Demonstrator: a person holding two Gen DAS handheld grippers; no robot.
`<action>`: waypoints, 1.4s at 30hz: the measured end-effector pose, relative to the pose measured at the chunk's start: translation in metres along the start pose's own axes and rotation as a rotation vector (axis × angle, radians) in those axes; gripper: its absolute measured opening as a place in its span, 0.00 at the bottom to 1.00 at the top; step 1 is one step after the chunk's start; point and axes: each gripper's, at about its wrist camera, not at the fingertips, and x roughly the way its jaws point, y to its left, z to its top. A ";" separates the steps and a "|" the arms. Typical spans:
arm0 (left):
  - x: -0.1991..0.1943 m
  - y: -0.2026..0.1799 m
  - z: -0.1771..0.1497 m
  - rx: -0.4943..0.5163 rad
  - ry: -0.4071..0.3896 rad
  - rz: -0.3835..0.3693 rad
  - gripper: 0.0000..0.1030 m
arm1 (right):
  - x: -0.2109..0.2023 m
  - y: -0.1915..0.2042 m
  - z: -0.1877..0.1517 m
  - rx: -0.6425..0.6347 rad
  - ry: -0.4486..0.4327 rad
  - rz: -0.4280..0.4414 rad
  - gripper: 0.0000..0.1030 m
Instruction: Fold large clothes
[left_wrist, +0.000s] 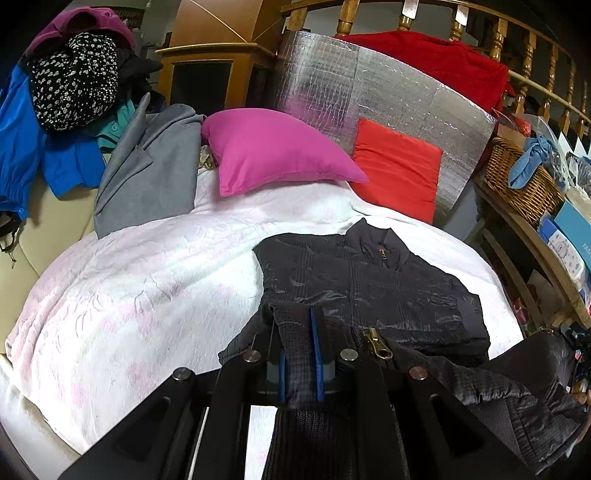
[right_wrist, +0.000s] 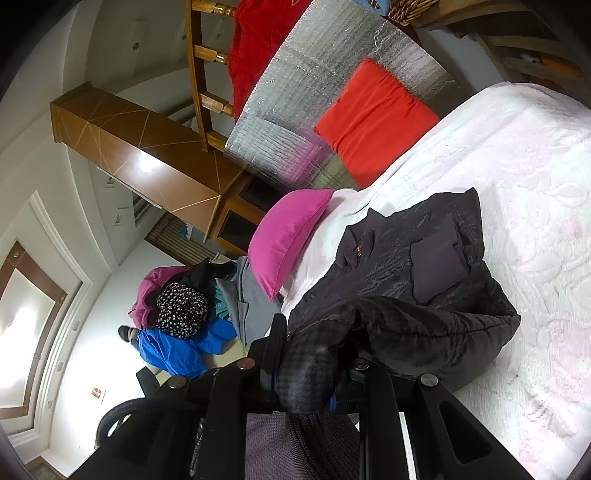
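Note:
A dark padded jacket (left_wrist: 373, 284) lies on the white bedspread (left_wrist: 147, 280), collar toward the pillows, zip closed at the neck. My left gripper (left_wrist: 301, 332) is shut on the jacket's bottom hem beside the brass zip pull (left_wrist: 376, 343) and lifts it off the bed. My right gripper (right_wrist: 306, 354) is shut on another part of the hem of the jacket (right_wrist: 417, 266), which bunches up over its fingers. The right view is rolled sideways. The jacket's lower part hangs folded between the two grippers.
A magenta pillow (left_wrist: 273, 151) and a red pillow (left_wrist: 399, 166) lean against a silver foil panel (left_wrist: 369, 96) at the bed's head. A pile of clothes (left_wrist: 70, 110) and a grey coat (left_wrist: 151, 170) lie left. A wicker basket (left_wrist: 517, 177) stands right.

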 end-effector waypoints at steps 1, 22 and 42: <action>0.001 0.000 0.001 0.001 0.000 0.000 0.12 | 0.001 0.000 0.001 -0.001 0.000 -0.001 0.18; 0.024 -0.005 0.031 0.006 -0.014 -0.003 0.12 | 0.006 -0.002 0.021 -0.014 -0.035 -0.009 0.18; 0.080 -0.012 0.064 -0.003 0.027 0.089 0.12 | 0.042 -0.015 0.059 0.024 -0.068 -0.076 0.19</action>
